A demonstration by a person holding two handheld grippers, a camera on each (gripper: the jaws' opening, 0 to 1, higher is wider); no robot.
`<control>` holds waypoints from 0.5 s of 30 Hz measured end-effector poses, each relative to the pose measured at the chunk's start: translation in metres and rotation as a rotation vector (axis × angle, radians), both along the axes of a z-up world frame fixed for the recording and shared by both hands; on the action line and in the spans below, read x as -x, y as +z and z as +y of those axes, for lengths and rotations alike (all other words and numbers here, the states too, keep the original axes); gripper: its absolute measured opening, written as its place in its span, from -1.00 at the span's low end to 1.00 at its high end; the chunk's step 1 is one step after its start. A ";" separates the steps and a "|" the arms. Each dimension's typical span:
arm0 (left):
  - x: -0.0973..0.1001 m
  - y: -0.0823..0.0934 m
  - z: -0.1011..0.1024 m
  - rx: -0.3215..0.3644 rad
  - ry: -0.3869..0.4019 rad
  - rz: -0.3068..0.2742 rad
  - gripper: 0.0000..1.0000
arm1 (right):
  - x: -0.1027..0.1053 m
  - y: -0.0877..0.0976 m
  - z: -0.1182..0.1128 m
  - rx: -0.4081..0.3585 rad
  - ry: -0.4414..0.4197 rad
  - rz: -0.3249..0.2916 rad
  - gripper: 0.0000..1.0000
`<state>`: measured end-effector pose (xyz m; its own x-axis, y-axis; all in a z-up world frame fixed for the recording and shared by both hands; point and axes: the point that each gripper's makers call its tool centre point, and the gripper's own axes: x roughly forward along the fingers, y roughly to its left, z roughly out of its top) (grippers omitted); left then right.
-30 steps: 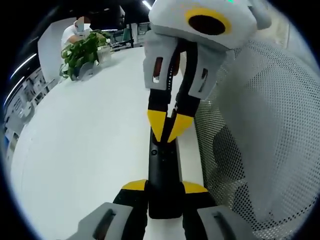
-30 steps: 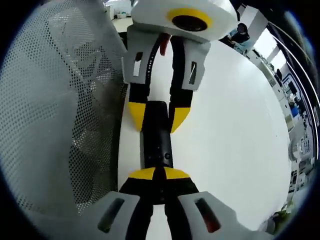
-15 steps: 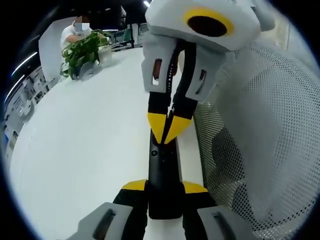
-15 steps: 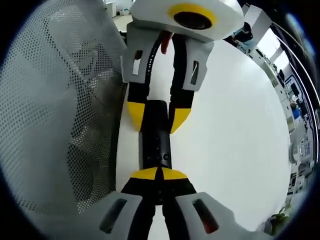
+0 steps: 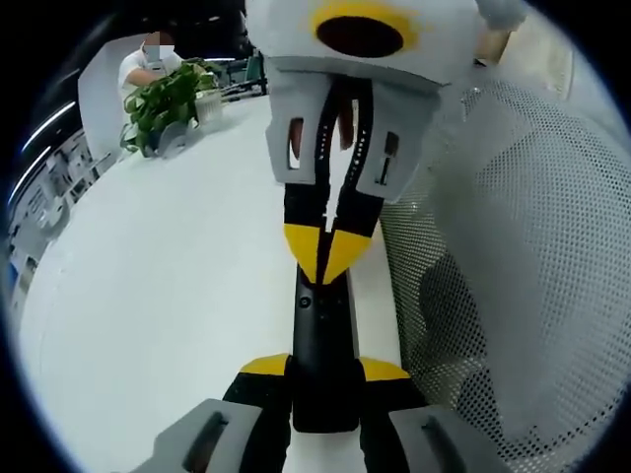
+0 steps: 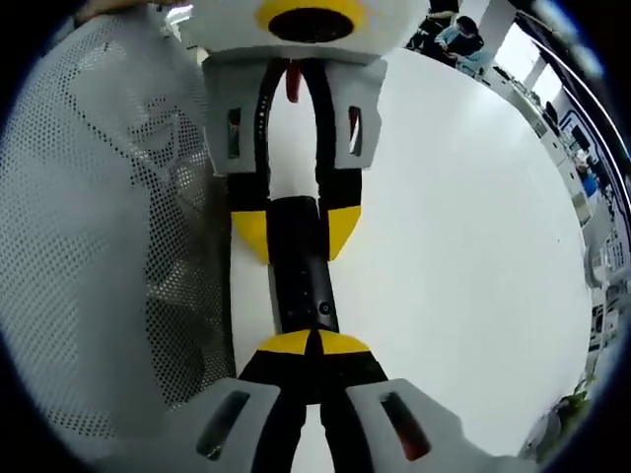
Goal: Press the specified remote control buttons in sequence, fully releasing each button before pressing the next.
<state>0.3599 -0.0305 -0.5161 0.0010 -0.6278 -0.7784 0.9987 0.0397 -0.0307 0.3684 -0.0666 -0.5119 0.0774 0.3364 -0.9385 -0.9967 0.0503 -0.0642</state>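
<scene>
The slim black remote control, at lower centre over the white table, looks light, rigid and slick, so the left gripper pinches its near end while the right gripper, tips pressed together, bears on its top.

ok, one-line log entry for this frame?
left gripper shut on remote | right gripper shut, tips on remote's top | white table under both

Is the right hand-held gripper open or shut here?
Shut: the right hand-held gripper has its yellow tips meeting over the slim black remote control.
</scene>
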 end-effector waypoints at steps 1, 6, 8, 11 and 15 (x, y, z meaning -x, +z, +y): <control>0.000 0.000 0.000 0.002 -0.002 0.000 -0.51 | 0.000 0.000 -0.001 -0.006 -0.010 0.008 -1.00; 0.000 0.000 0.000 0.017 0.000 0.003 -0.51 | 0.000 0.001 0.000 -0.068 -0.016 -0.066 -1.00; 0.000 0.000 0.000 0.017 -0.004 0.004 -0.51 | 0.002 0.002 -0.001 -0.090 -0.020 -0.099 -1.00; -0.001 0.000 0.002 0.015 -0.014 0.003 -0.51 | 0.001 0.002 0.003 -0.105 -0.077 -0.085 -1.00; -0.003 0.000 0.015 -0.004 -0.010 -0.006 -0.51 | -0.002 0.002 0.015 -0.107 -0.100 -0.062 -1.00</control>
<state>0.3627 -0.0156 -0.5164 -0.0008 -0.6247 -0.7808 0.9993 0.0296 -0.0246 0.3704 -0.0518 -0.5095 0.1725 0.4220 -0.8900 -0.9806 0.1594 -0.1144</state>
